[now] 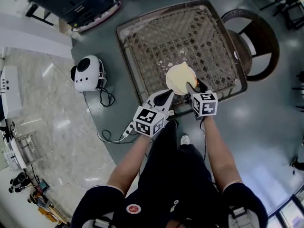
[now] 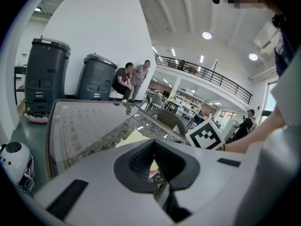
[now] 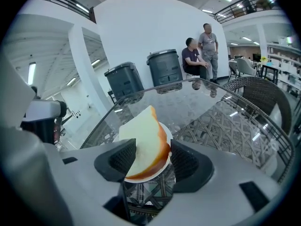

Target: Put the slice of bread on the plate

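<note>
Readable words or numbers: none that I can make out in any view.
Cube (image 1: pixel 149 121) on my left gripper (image 1: pixel 168 94): black-and-white square code markers, a pattern only, no letters or digits.
Cube (image 1: pixel 204 103) on my right gripper (image 1: pixel 195 86): the same kind of marker (one face also shows in my left gripper view, equally wordless).
Round red badge (image 1: pixel 133 208) on my dark shirt: too small to read.
White mark (image 1: pixel 175 205) beside it: too small to read.
</note>
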